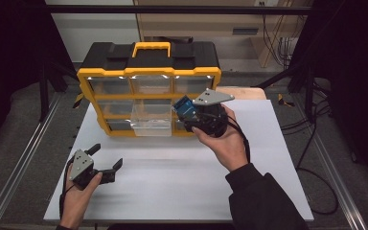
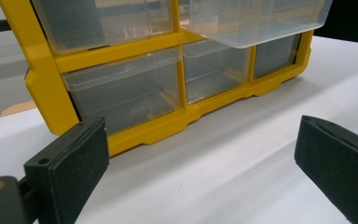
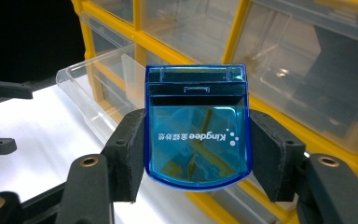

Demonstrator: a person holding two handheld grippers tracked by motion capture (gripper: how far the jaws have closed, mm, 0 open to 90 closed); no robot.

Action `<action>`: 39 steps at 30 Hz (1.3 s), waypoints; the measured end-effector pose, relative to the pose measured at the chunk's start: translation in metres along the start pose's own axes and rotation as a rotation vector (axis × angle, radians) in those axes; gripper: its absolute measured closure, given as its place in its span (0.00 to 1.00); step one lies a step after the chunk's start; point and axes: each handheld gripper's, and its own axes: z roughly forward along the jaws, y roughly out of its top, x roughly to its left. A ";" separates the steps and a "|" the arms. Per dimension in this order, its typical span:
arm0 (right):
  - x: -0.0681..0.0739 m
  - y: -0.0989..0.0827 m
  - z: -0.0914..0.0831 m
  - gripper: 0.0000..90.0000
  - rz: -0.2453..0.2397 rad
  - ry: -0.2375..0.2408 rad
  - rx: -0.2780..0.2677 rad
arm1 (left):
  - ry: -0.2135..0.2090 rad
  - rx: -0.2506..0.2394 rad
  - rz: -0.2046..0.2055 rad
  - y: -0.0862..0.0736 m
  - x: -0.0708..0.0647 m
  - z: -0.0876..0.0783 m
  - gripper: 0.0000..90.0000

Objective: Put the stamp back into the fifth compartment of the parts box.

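Observation:
A yellow and black organizer case [image 1: 149,72] with clear drawers stands upright at the back of the white board. Its middle drawer [image 1: 151,120] is pulled out; the same drawer [image 3: 93,88] shows at the left of the right gripper view. My right gripper [image 1: 188,111] is held up in front of the case's lower right, shut on a small translucent blue box [image 3: 196,135] printed "Kingdee", one pad pressing each side. The blue box [image 1: 184,106] hangs just right of the open drawer. My left gripper [image 1: 108,161] rests open near the front left, jaws empty, pointing at the case [image 2: 121,93].
The white board [image 1: 172,177] covers the table, with bare room in front of the case and to its right. Metal rails run along both sides. Cables [image 1: 311,129] lie on the floor at the right. A wooden stool top [image 1: 249,92] peeks out behind the board.

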 end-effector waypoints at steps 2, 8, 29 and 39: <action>0.001 0.003 0.002 0.46 -0.009 -0.001 0.001 | 0.001 -0.001 -0.002 0.000 0.000 0.000 0.03; 0.004 0.012 0.006 0.46 -0.027 0.003 0.003 | 0.001 -0.003 -0.004 0.000 0.000 -0.001 0.03; 0.014 0.033 0.020 0.46 -0.085 0.015 0.004 | 0.001 -0.006 -0.011 0.000 0.001 -0.001 0.03; 0.014 0.038 0.024 0.46 -0.109 0.015 0.014 | 0.001 -0.006 -0.012 0.000 0.001 -0.001 0.03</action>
